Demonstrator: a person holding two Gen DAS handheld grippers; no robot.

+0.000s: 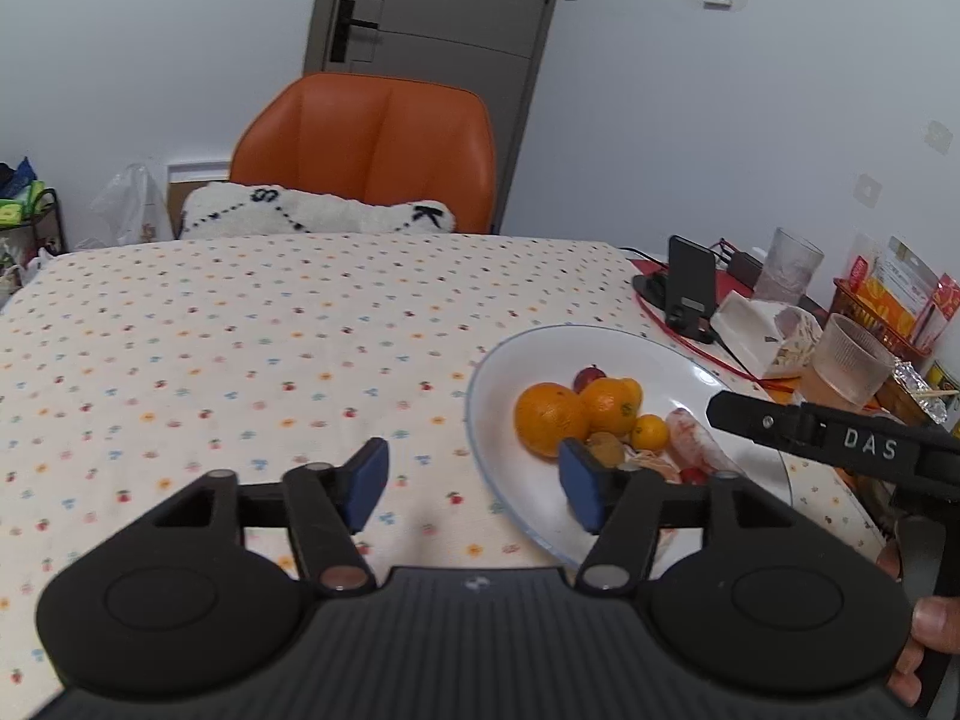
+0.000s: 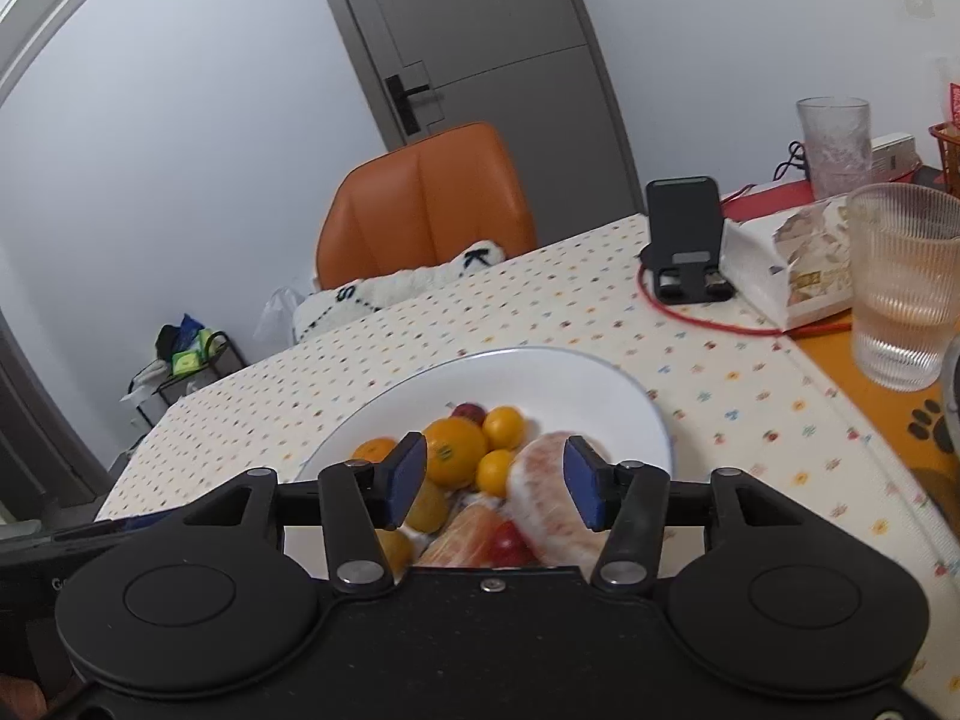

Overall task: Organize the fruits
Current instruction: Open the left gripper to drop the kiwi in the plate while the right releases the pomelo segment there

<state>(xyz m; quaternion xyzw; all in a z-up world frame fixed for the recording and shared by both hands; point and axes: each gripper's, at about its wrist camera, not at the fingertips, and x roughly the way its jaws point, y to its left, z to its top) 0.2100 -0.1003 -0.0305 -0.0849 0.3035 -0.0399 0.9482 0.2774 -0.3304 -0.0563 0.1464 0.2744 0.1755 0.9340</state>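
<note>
The fruits point(image 1: 600, 420) lie together on a white plate point(image 1: 600, 339) at the right part of the table, on a dotted cloth point(image 1: 240, 330); in the left wrist view, going from left to right, the cloth is bare, then comes the left gripper point(image 1: 474, 489) with its jaws spread wide and holding nothing; its left pad hangs over the cloth and its right pad point(image 1: 579, 489) is over the near edge of the plate, in front of a big orange point(image 1: 549, 417); just beside this orange are a second orange point(image 1: 609, 405), a small dark red fruit point(image 1: 588, 377) behind them, a small yellow-orange fruit point(image 1: 650, 432) and a pale pink fruit point(image 1: 696, 444); the right gripper point(image 1: 810, 429) comes into the picture from the right, above the plate's right side, and a hand point(image 1: 924, 630) is seen at the right edge; beyond the plate stand a phone holder point(image 1: 690, 288), a white box point(image 1: 756, 324) and two glasses point(image 1: 849, 360); in the right wrist view the right gripper point(image 2: 495, 483) has its jaws spread too, with nothing between the pads; it hovers over the near part of the plate point(image 2: 480, 369), the fruits point(image 2: 474, 462) seen between and under its fingers; the pink fruit point(image 2: 546, 492) appears close to the right pad, whether touching I cannot tell; an orange chair point(image 2: 426, 204) stands behind the table.
</note>
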